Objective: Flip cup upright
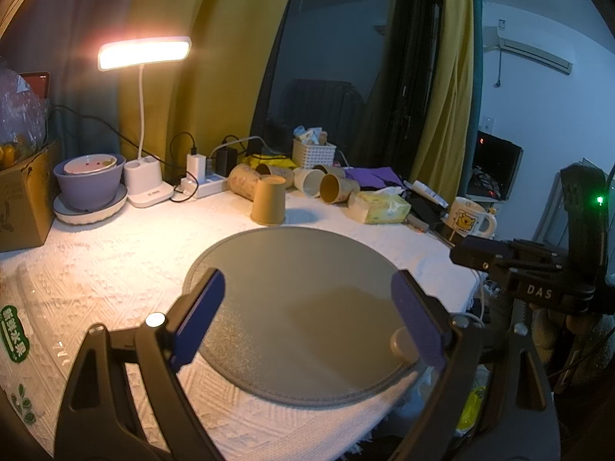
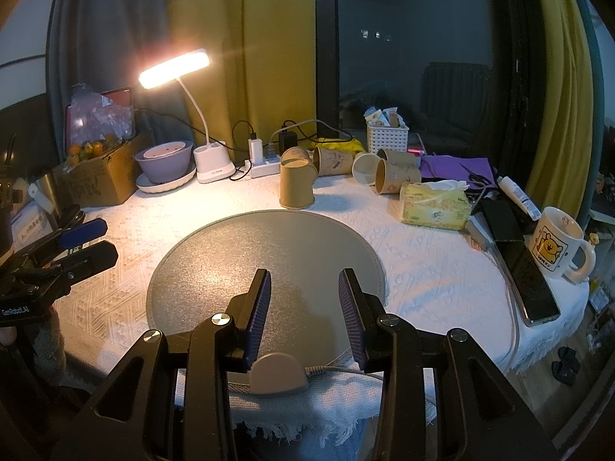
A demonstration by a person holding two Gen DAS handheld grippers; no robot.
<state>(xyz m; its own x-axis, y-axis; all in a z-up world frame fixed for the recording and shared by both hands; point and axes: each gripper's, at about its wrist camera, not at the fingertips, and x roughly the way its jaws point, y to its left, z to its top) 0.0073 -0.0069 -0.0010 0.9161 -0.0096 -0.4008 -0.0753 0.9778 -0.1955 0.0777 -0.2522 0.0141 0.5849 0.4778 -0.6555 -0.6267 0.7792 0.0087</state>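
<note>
A brown paper cup (image 1: 269, 200) stands upside down on the white tablecloth just beyond the far edge of a round grey mat (image 1: 292, 307); it also shows in the right wrist view (image 2: 295, 185). My left gripper (image 1: 307, 292) is open and empty, hovering over the mat, well short of the cup. My right gripper (image 2: 304, 288) is open and empty over the near part of the mat (image 2: 265, 253). The left gripper's blue-padded fingers (image 2: 82, 232) show at the left edge of the right wrist view.
Several paper cups (image 2: 334, 159) lie on their sides behind the upturned cup. A tissue box (image 2: 436, 207), bear mug (image 2: 553, 242), phone (image 2: 526, 272), white basket (image 2: 386, 136), lit desk lamp (image 2: 175, 67), power strip (image 2: 265, 167), purple bowl (image 2: 165, 163) and cardboard box (image 2: 100, 180) ring the table.
</note>
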